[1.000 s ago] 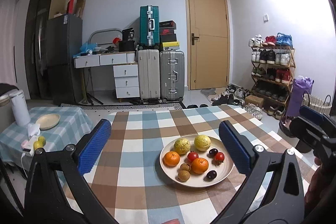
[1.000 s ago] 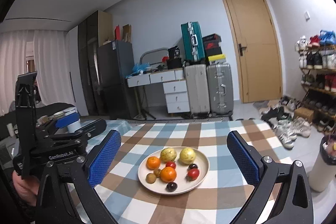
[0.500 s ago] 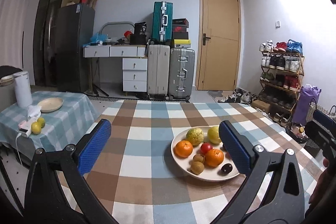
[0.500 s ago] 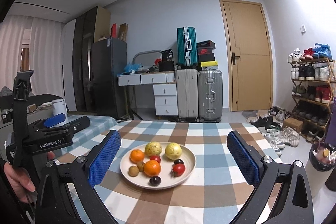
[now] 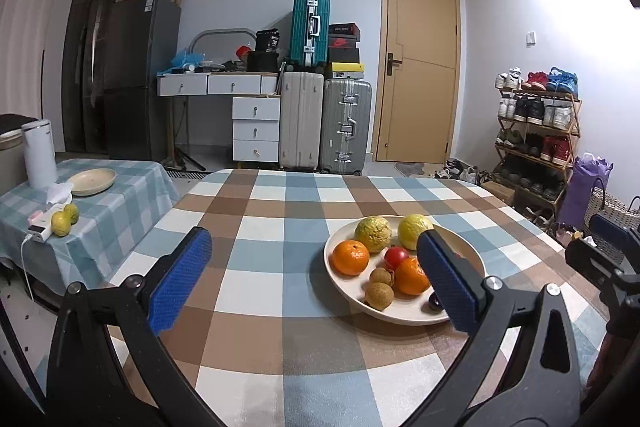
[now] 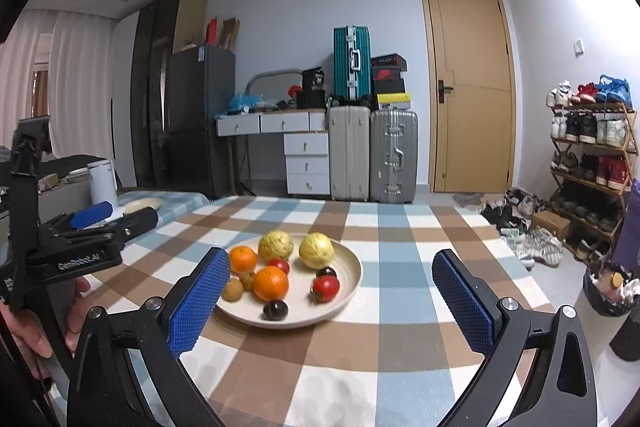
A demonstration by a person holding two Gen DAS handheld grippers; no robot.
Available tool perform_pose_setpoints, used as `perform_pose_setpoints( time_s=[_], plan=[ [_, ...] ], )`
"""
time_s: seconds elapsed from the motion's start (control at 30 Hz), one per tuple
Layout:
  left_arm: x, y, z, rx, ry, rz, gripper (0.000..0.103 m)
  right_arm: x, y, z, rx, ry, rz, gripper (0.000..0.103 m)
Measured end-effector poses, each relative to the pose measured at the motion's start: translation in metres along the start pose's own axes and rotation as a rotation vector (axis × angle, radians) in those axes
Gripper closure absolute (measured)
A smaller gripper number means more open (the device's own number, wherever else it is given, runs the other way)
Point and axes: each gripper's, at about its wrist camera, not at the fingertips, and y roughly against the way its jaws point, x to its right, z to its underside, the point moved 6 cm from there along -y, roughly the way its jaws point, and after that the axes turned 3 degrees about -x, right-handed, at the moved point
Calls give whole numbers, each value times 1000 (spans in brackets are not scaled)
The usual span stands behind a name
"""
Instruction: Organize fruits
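A cream plate (image 5: 476,269) (image 6: 352,267) of fruit sits on the checked tablecloth. It holds two oranges (image 5: 351,257) (image 6: 271,283), two yellow-green round fruits (image 5: 374,233) (image 6: 316,250), red tomatoes (image 6: 326,287), small brown fruits (image 5: 379,295) and dark plums (image 6: 275,309). My left gripper (image 5: 316,281) hovers open above the table, its right finger in front of the plate's right half. My right gripper (image 6: 332,301) is open too, low over the near side of the plate, with nothing between its fingers.
A side table (image 5: 120,195) at the left carries an empty cream plate (image 5: 91,181), a white kettle (image 5: 39,154) and two green-yellow fruits (image 5: 65,218). Suitcases, a desk, a door and a shoe rack (image 5: 536,131) stand behind. A hand (image 6: 28,331) holds the left gripper.
Both grippers have come lower and closer to the table. The plate has shifted right in the left wrist view and left in the right wrist view. Both stay open.
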Motion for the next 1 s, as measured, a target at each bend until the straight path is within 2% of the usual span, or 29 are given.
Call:
perform_pose_setpoints(
  time_s=[0.13,0.27,0.4,0.53,1.0],
  plan=[
    [3,-7,7,-37,-13,-6,1,5,-5,1,-27,-23,1,0],
    [10,-10,10,-28,-41,-11,1,5,-11,2,-57,-11,21,0],
    [22,-9,11,-22,-92,4,1,0,-10,2,-44,16,26,0],
    [16,-10,10,-23,-65,-2,1,-1,-10,2,-43,14,25,0],
    [12,-14,10,-21,-76,15,1,-1,-12,2,-43,18,26,0]
  ],
)
